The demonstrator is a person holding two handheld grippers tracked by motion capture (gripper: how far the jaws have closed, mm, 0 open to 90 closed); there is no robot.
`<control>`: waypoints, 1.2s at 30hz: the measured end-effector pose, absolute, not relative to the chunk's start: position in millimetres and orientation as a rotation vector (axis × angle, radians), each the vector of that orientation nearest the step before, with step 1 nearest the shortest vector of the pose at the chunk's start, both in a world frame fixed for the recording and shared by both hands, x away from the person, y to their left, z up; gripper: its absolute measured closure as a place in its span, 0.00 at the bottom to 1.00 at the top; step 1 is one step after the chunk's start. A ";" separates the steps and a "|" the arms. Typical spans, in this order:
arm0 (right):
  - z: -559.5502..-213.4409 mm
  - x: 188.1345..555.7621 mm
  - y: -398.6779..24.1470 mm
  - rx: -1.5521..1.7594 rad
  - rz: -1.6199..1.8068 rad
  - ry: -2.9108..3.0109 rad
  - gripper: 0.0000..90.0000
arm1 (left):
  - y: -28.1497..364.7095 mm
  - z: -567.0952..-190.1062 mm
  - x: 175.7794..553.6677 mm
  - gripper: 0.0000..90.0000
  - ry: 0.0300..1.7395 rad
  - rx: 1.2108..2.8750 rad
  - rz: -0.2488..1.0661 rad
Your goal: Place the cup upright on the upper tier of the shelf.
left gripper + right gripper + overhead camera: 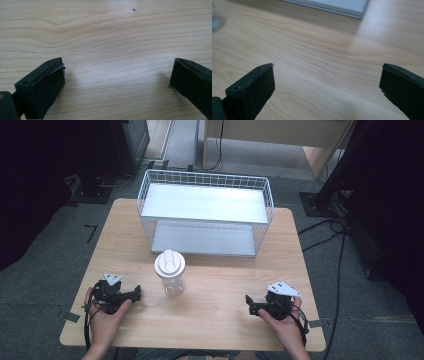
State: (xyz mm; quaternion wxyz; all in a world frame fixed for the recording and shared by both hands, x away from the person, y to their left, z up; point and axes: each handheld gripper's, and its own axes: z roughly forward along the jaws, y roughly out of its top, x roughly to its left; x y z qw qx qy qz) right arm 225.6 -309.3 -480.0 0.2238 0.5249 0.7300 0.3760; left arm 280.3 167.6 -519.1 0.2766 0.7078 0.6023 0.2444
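A clear bottle with a white flip lid [170, 272] stands upright near the middle of the wooden table [210, 320]. Behind it sits a white wire rack with two shelves [206, 212]. My left gripper [136, 293] rests low at the front left, held in a hand, its jaws pointing right toward the bottle and apart from it. In the left gripper view my left gripper [117, 82] is open over bare wood. My right gripper [248, 303] lies at the front right, jaws pointing left. Its own view shows my right gripper [327, 85] open with nothing between the fingers.
The rack's lower shelf edge [329, 6] and a blurred bit of the bottle [215, 18] appear in the right gripper view. Dark equipment stands [95, 190] and cables [330, 227] lie on the grey floor around the table.
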 end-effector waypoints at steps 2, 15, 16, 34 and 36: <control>-476.9 227.3 -299.4 1.432 1.060 2.030 0.00 | 167.6 -519.2 280.3 0.00 1.618 1.901 0.656; -460.6 233.7 -229.8 1.283 1.176 2.108 0.00 | 167.7 -519.1 280.3 0.00 1.618 1.902 0.656; -459.8 234.5 -223.1 1.267 1.193 2.115 0.00 | 167.7 -519.1 280.3 0.00 1.617 1.902 0.656; -468.3 242.7 -148.2 1.159 1.293 2.181 0.00 | 167.6 -519.1 280.3 0.00 1.617 1.902 0.656; -470.4 245.7 -140.5 1.164 1.302 2.176 0.00 | 167.7 -519.1 280.3 0.00 1.617 1.902 0.656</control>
